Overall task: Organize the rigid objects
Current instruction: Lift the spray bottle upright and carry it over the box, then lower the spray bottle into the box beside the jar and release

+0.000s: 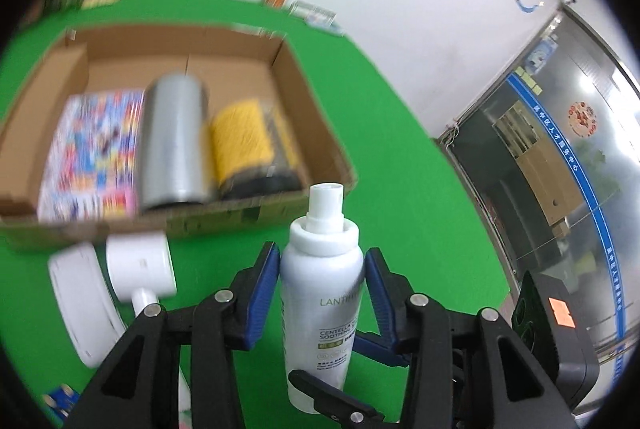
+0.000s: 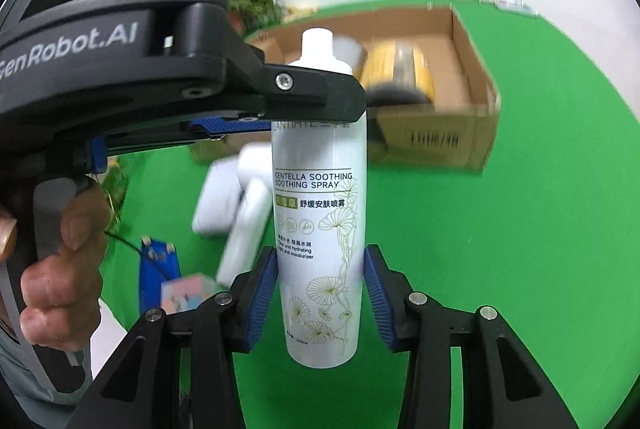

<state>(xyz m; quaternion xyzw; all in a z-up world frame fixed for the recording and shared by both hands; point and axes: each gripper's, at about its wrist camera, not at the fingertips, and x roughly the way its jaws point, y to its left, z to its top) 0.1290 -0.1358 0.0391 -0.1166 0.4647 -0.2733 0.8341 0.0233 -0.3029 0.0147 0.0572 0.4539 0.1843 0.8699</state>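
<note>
We clamp the white aluminium spray bottle in both grippers, left gripper high, right gripper low; release one before carrying it upright to the brown cardboard box

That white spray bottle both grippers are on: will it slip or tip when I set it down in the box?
The tall white cylindrical spray bottle looks smooth and glossy, so it may slide in the ribbed blue pads. Tall and narrow, it would probably tip if stood upright in the cardboard box. Laid flat, it likely rolls.
</note>
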